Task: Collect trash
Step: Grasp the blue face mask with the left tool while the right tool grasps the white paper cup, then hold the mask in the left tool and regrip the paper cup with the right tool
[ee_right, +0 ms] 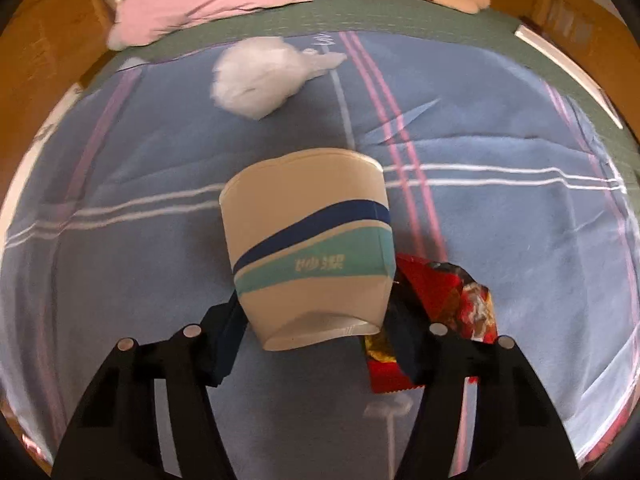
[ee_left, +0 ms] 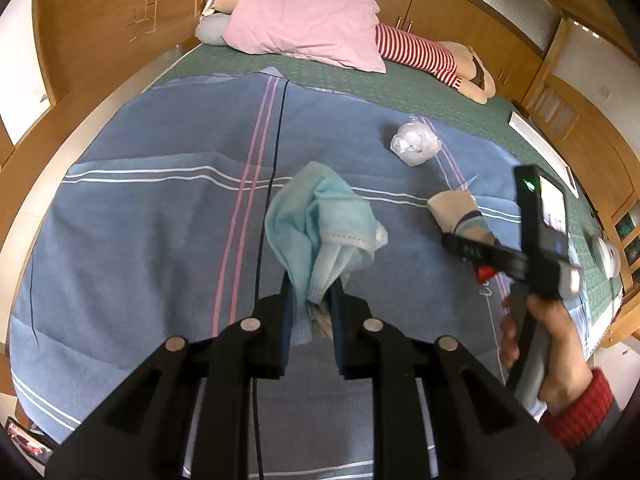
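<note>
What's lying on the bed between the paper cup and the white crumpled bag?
Nothing: bare blue blanket lies between the cup and the bag, shown in the right wrist view.

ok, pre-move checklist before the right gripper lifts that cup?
1. Left gripper shut on the face mask: ok.
2. Paper cup between the right gripper fingers: ok.
3. Pads pressing the cup walls: cannot tell; contact is hidden behind the cup.
4. Red snack wrapper clear of the right-hand finger: not ok, it lies against it.
5. Crumpled white plastic bag out of the way: ok, further up the blue blanket.
</note>
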`<state>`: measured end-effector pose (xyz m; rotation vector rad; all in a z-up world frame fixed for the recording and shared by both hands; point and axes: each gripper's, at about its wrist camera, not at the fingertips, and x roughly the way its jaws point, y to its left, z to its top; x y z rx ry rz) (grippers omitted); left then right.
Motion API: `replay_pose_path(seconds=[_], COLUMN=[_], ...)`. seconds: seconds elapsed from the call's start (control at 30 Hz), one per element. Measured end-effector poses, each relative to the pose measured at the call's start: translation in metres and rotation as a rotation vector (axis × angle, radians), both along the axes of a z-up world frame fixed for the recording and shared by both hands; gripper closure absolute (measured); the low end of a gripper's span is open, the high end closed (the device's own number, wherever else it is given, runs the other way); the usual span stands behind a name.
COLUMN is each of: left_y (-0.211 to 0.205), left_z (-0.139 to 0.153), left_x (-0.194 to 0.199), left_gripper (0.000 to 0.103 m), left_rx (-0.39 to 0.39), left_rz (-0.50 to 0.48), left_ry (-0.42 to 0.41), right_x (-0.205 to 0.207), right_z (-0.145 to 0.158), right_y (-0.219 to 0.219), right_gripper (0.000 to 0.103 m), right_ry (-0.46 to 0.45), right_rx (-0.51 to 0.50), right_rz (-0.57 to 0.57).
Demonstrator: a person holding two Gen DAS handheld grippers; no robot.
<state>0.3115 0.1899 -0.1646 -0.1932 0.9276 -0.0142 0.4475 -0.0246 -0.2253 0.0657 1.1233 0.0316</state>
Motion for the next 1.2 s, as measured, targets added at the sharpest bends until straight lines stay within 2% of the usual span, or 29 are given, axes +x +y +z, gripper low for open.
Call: replay_pose_path(seconds=[0.17, 0.27, 0.33, 0.5, 0.63, 0.83, 1.2], left_y=[0.007, 0.01, 0.011, 0.011, 0.009, 0.002, -0.001], left_z=[-0.001, -0.001, -0.002, -0.009, -0.021, -0.028, -0.028], left_x=[-0.003, -0.005, -0.007, -0.011, -0.01, -0.012, -0.013], left_gripper=[0.085, 0.085, 0.085, 0.085, 0.085, 0.084, 0.083], left_rx=[-0.004, 0.002, 0.004, 0.004, -0.001, 0.006, 0.018], left_rz=[0.02, 0.03, 0.034, 0.047, 0.04, -0.022, -0.047], left_ry=[0.0, 0.005, 0.009, 0.04, 0.097, 0.124, 0.131], right_x=[-0.053, -0.094, -0.126, -0.167, -0.176, -0.179, -0.188], right_z=[0.017, 0.025, 0.033, 0.029, 0.025, 0.02, 0.015], right_y=[0.009, 0.012, 0.012, 0.015, 0.026, 0.041, 0.035], right_gripper=[0.041, 0.041, 0.041, 0.04, 0.04, 0.04, 0.04], right_ry=[0.003, 0.017, -0.007, 0.001, -0.009, 0.003, 0.017], right_rx=[0.055, 0.017, -0.024, 0.045, 0.031, 0.004, -0.007], right_rz=[0.082, 0.095, 0.075, -0.005, -0.003, 0.035, 0.008])
